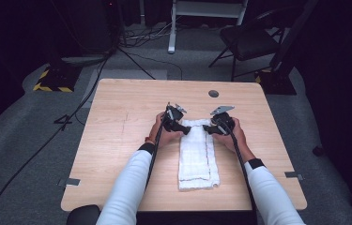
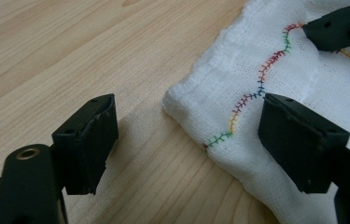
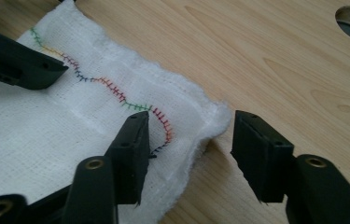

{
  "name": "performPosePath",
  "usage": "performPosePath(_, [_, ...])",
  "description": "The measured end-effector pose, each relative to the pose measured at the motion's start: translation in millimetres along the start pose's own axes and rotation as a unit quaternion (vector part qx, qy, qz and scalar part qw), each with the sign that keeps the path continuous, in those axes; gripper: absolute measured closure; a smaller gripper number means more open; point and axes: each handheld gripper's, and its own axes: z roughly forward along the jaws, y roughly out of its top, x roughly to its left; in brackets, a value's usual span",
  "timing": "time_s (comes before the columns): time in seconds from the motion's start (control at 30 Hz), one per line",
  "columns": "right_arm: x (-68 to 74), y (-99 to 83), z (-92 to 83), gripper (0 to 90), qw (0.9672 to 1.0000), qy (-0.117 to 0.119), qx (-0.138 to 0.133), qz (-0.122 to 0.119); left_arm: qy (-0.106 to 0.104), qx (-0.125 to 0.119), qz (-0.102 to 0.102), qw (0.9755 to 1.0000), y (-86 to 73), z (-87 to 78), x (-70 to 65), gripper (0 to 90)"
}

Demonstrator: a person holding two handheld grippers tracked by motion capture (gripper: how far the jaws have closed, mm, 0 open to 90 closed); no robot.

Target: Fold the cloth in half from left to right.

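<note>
Both tongs are sitting open and gripping nothing: the left gripper [image 2: 182, 140] straddles one far corner of the folded white cloth [image 1: 197, 154], the right gripper [image 3: 189, 154] straddles the other. The cloth lies flat on the wooden table [image 1: 117, 140], stretching back from the jaws toward the person.

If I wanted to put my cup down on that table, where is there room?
The table is bare wood left of the white cloth out to its left edge, and along the far side by the round hole. A narrower strip lies right of the cloth. It is crowded at the cloth's far end, where both tongs straddle its corners.
</note>
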Motion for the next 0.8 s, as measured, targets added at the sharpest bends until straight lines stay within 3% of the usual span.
performPosePath(0.13, [-5.6, -1.3, 2.4, 45.2, 0.9995, 0.022, 0.002, 0.023, -0.002, -0.003, 0.006, 1.0, 0.3, 1.9, 2.2, 16.4])
performPosePath(0.23, [-7.6, -2.7, 3.0, 52.9, 0.9985, 0.041, -0.002, 0.035, -0.006, 0.001, 0.011, 0.9999, 1.3, 1.6, 1.9, 17.5])
performPosePath(0.33, [-9.8, -4.9, 3.0, 56.7, 0.9973, 0.053, -0.007, 0.051, -0.023, 0.003, 0.027, 0.9994, 2.4, -0.6, 0.9, 27.7])
performPosePath(0.37, [-9.4, -4.5, 2.9, 62.2, 0.9969, 0.058, -0.007, 0.052, -0.027, 0.003, 0.03, 0.9992, 2.7, -1.0, 0.7, 31.2])
performPosePath(0.5, [-7.6, -3.6, 2.8, 72.2, 0.9961, 0.073, -0.006, 0.05, -0.037, 0.013, 0.031, 0.9988, 5.7, -2.5, -1.5, 43.7])
performPosePath(0.6, [-6.6, -4.7, 2.3, 78.1, 0.9951, 0.08, -0.008, 0.057, -0.047, 0.011, 0.028, 0.9984, 6.4, -3.0, -0.3, 57.8])
performPosePath(0.7, [-4.8, -5.0, 2.0, 81.3, 0.9957, 0.078, -0.012, 0.048, -0.059, 0.003, 0.016, 0.9981, 5.7, -2.3, 3.3, 68.5])
performPosePath(0.8, [-2.8, -3.0, 1.9, 83.1, 0.9969, 0.072, -0.011, 0.03, -0.063, 0.001, 0.016, 0.9979, 6.1, -1.7, 4.7, 73.2])
